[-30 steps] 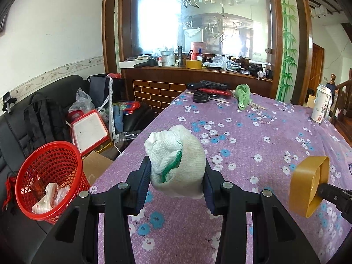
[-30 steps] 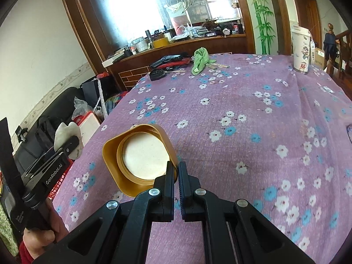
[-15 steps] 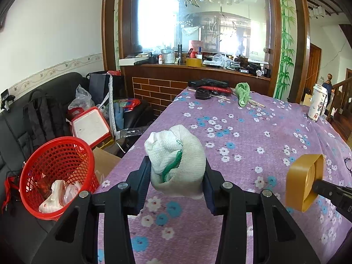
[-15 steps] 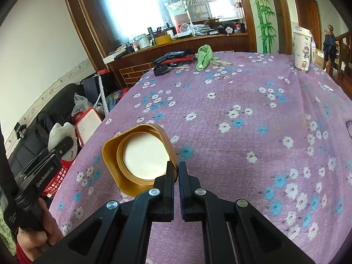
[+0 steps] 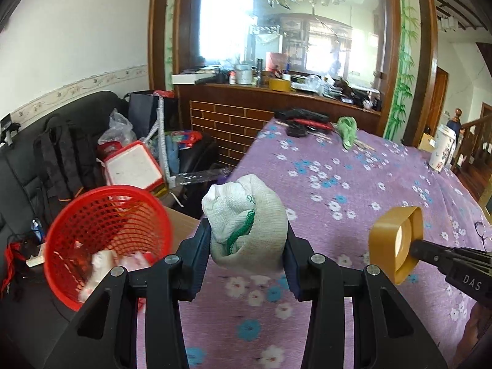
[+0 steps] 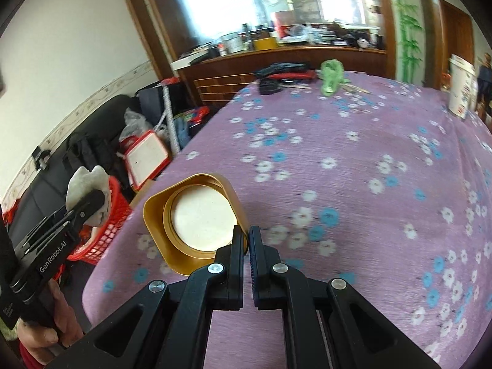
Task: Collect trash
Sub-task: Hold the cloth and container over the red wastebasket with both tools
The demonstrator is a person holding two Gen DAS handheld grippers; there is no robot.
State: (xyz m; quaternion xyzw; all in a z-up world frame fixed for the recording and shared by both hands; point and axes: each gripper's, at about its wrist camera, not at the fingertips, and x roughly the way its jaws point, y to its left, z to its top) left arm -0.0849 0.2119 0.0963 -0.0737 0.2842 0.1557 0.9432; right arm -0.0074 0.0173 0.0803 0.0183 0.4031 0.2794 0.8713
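My left gripper is shut on a white knitted bundle with green trim, held in the air over the table's left edge. A red mesh basket with some trash in it stands low to the left, beside the table. My right gripper is shut on the rim of a gold box with a cream lining, held above the purple flowered tablecloth. The gold box also shows at the right of the left wrist view. The bundle and the basket show at the left of the right wrist view.
A green cloth, black and red items and a paper cup sit at the table's far end. A black sofa with a backpack, bags and a red-rimmed white box lies left. A wooden counter stands behind.
Both grippers have moved left toward the table's edge. The red basket now looks nearer and larger. Both grips are unchanged.
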